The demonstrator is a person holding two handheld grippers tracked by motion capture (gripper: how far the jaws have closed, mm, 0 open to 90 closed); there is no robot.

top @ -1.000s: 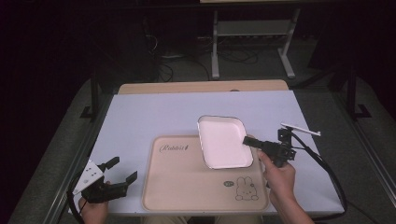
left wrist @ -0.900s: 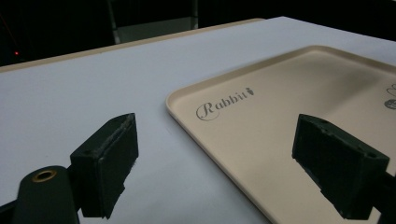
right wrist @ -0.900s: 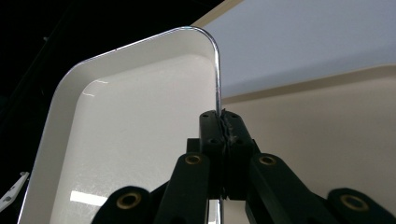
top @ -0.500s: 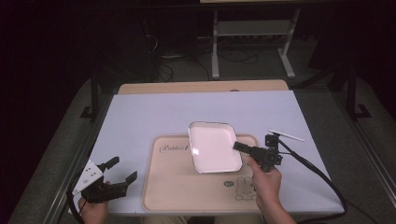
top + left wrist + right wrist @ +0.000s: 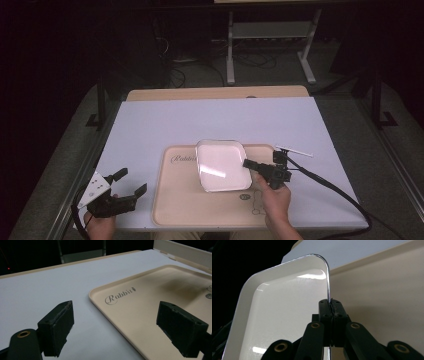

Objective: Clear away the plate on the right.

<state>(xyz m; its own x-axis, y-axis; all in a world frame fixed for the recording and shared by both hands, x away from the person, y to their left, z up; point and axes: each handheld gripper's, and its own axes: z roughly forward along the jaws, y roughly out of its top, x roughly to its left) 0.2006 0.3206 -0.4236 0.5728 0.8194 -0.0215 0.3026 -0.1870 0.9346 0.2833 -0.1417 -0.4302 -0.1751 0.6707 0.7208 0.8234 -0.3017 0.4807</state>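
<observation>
Two grippers in play. right gripper (image 5: 248,163) is pinched tight on the rim of the white dish (image 5: 222,165), jaws closed down to the thickness of the edge; in the right gripper view the rim runs straight into the seam between the jaws. The dish sits over the upper middle of the beige tray (image 5: 180,205), and it reads as tilted and lifted off the tray, though from above I can't be sure it's fully clear.

left gripper (image 5: 131,182) hovers at the tray's near left corner, jaws wide apart, nothing between them.

Handling guess: dish looks rigid, thin-walled, glossy, probably enamel or melamine, so light but slick. A single edge pinch lets it swing or slip; grip deep on the flat rim mid-side, not at the rounded corner. Could chip if dropped on the tray. Tray itself looks stiff and sits flat on the white table (image 5: 150,125).
</observation>
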